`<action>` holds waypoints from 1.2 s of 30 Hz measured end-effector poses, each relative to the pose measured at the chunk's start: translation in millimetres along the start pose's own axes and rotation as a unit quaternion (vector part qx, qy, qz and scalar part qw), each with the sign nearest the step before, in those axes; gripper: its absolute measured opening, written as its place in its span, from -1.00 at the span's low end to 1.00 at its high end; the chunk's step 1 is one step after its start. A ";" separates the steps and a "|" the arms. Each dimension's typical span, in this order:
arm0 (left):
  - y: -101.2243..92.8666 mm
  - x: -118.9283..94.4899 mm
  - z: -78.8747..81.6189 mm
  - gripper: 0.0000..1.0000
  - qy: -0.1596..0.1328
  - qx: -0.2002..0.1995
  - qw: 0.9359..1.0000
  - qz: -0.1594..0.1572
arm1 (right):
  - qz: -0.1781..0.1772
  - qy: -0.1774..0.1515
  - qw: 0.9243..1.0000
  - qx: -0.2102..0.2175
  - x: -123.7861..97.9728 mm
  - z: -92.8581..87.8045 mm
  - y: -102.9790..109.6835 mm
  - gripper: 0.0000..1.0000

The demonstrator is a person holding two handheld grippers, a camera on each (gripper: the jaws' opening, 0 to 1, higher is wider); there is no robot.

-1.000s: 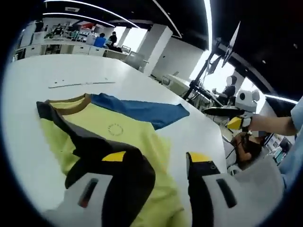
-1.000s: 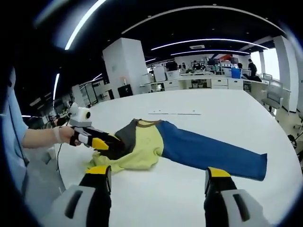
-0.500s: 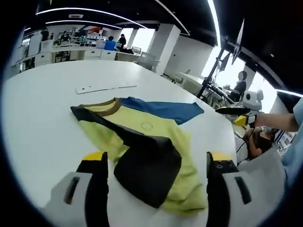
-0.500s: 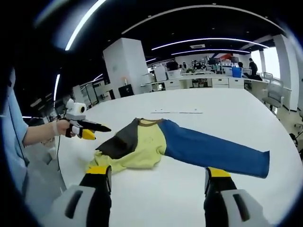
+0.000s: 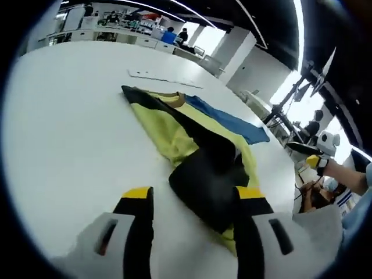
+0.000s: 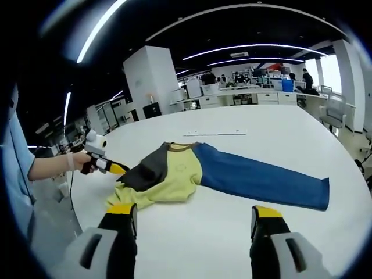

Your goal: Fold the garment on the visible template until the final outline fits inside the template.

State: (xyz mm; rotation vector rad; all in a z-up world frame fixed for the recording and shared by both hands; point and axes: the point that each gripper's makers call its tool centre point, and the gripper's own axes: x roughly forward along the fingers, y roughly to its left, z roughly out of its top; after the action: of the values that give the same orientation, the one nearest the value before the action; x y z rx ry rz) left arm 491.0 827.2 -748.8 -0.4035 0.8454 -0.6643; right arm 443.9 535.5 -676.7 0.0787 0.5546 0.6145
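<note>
A long-sleeved shirt (image 6: 186, 171) lies flat on the white desk (image 6: 279, 139), ahead of both grippers. Its body is pale yellow with a brown collar, one sleeve is blue and stretches out straight from the body, and the other sleeve is dark grey and has been folded in over the yellow body.

In the left gripper view the left gripper (image 5: 189, 200) hovers low over the desk with its yellow-tipped jaws spread apart and nothing between them. The cuff end of the dark sleeve (image 5: 206, 180) lies just ahead of and between the jaws, on top of the yellow cloth; whether the jaw on the view's right touches the cloth cannot be told. Beyond the sleeve, the yellow body runs away from the gripper toward the collar, and the blue sleeve (image 5: 229, 119) lies farther off on the view's right. A thin white strip (image 5: 163, 77) lies on the desk past the collar.

In the right gripper view the right gripper (image 6: 192, 215) is held well back from the shirt, its jaws wide apart and holding nothing, with bare desk between them. The blue sleeve extends across the desk ahead of the jaw on the view's right. The left gripper comes in from the view's left, held in a person's hand (image 6: 74, 161), its tip at the edge of the dark sleeve.
</note>
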 end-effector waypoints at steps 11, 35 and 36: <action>-7.8 -2.6 -15.1 -0.38 0.014 -0.086 0.995 -0.039 | 0.008 0.007 1.000 -0.006 6.2 -4.0 7.0 0.60; -5.8 -2.9 -10.0 -0.66 -0.001 -0.151 0.987 -0.058 | 0.001 0.005 1.000 -0.005 5.8 -3.5 6.5 0.58; -7.8 -1.4 -10.5 -0.65 0.000 -0.152 0.987 -0.060 | 0.002 0.005 1.000 -0.006 6.0 -3.2 7.2 0.58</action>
State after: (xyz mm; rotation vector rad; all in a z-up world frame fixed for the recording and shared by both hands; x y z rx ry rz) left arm 479.1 821.7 -750.0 -0.7347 0.9312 -0.6482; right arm 442.5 544.5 -680.6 0.0657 0.5610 0.6224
